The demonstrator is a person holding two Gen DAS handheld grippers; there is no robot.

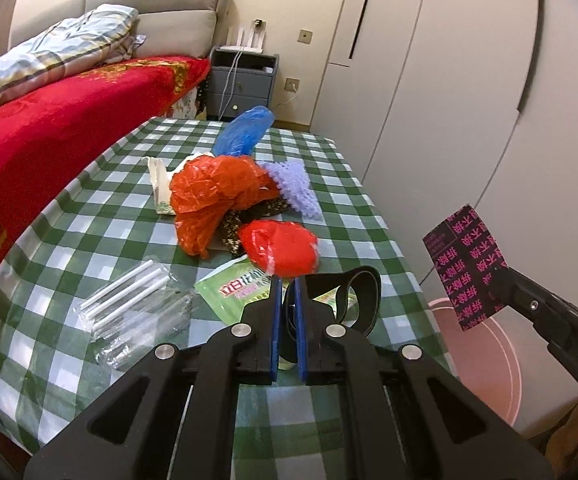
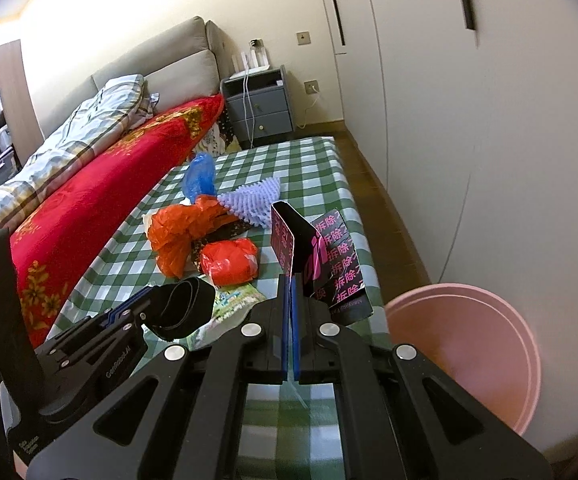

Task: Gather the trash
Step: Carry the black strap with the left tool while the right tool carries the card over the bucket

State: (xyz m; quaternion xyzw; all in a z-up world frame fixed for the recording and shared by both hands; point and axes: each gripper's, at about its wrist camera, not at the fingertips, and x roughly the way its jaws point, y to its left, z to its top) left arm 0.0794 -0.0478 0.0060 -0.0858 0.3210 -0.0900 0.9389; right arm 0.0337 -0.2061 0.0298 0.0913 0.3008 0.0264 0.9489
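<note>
Bedside worktop (image 1: 89, 216): left gripper (image 1: 287, 288) clamps a black band (image 1: 363, 296), right gripper (image 2: 291, 280) a card (image 2: 329, 264), bin-bound for the pink tub (image 2: 489, 344) beside it.

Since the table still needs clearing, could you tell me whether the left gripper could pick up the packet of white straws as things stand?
Probably not yet: the left gripper is shut on a black strap, so its jaws are occupied, though the straw packet lies uncovered nearby.

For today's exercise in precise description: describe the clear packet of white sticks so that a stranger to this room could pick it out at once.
Start at the green-and-white checked table beside the red bed. On its near part, on the bed side of the green sachet, lies the clear packet of white sticks. It alone is see-through; the bags beyond it are orange, red and blue.
</note>
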